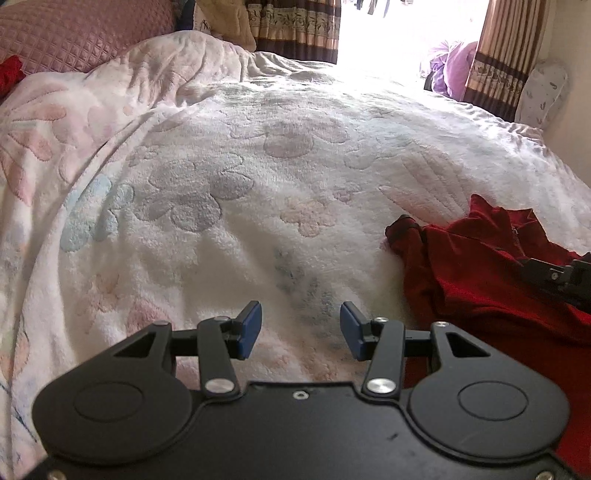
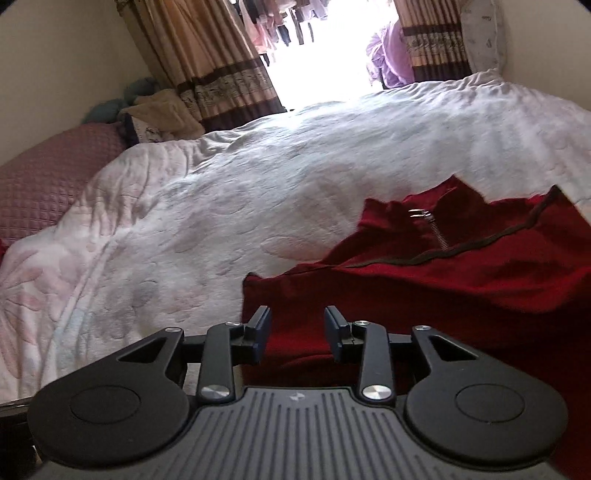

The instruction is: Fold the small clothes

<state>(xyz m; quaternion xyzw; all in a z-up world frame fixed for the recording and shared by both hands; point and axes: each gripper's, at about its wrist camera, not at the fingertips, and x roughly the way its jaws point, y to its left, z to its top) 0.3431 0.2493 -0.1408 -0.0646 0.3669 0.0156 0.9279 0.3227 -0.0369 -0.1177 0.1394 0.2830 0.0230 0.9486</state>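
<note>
We see a bed (image 1: pixel 295 155) covered by a white fleece blanket (image 1: pixel 229 229) with pale flower shapes, rumpled toward the left. Striped curtains (image 1: pixel 295 26) hang at the far end, either side of a blown-out bright opening. A pink quilted pillow (image 1: pixel 74 33) sits at the bed's far left. A purple cloth (image 1: pixel 454 62) lies by the right curtain.

The red top (image 2: pixel 443 280) lies on the blanket at the right side of the bed, crumpled, collar away from us, with a metal zipper (image 2: pixel 432 229) at the neck and a dark trim line across it.

Our left tool (image 1: pixel 300 330) hovers over bare blanket just left of the top, blue pads wide apart, nothing between them. Our right tool (image 2: pixel 297 334) sits over the top's near left edge, fingers apart with red fabric showing in the gap; we cannot tell if it touches the cloth.
</note>
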